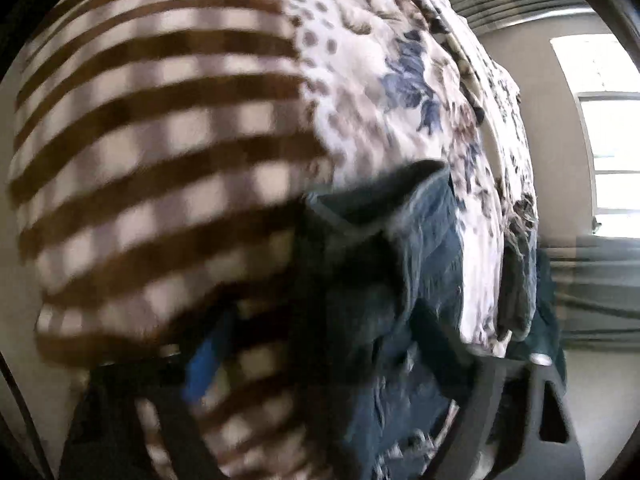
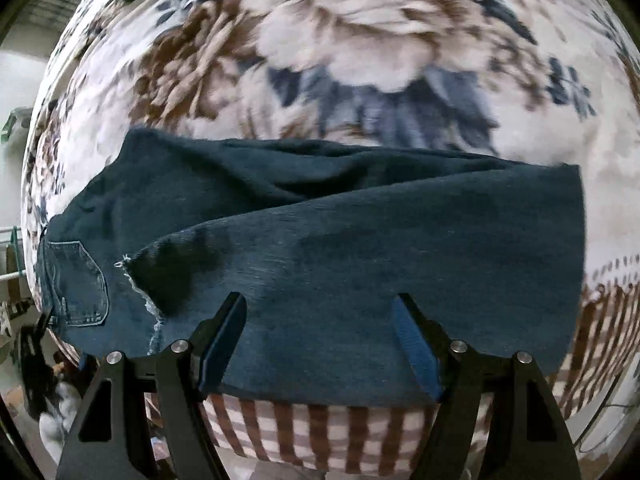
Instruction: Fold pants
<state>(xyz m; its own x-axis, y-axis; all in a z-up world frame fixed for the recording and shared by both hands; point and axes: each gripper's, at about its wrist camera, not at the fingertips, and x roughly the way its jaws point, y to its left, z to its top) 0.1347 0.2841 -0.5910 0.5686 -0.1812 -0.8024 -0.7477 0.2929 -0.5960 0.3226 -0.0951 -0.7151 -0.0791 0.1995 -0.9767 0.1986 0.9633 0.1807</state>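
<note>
Dark blue jeans [image 2: 320, 240] lie across a bed, a leg folded over, with a back pocket [image 2: 78, 284] at the left and a frayed hem beside it. My right gripper [image 2: 320, 308] hovers open just above the near edge of the jeans, blue pads apart, holding nothing. In the blurred left wrist view the jeans [image 1: 400, 280] are bunched close to the camera. My left gripper [image 1: 340, 380] appears shut on a fold of the jeans; one dark finger [image 1: 516, 412] shows at lower right, the other is hidden by cloth.
The bed is covered by a floral blanket [image 2: 360, 40] and a brown-and-white checked sheet [image 1: 160, 140] at its near edge [image 2: 320, 428]. A window [image 1: 612, 140] and wall are at the right of the left view. Clutter lies on the floor at left [image 2: 44, 380].
</note>
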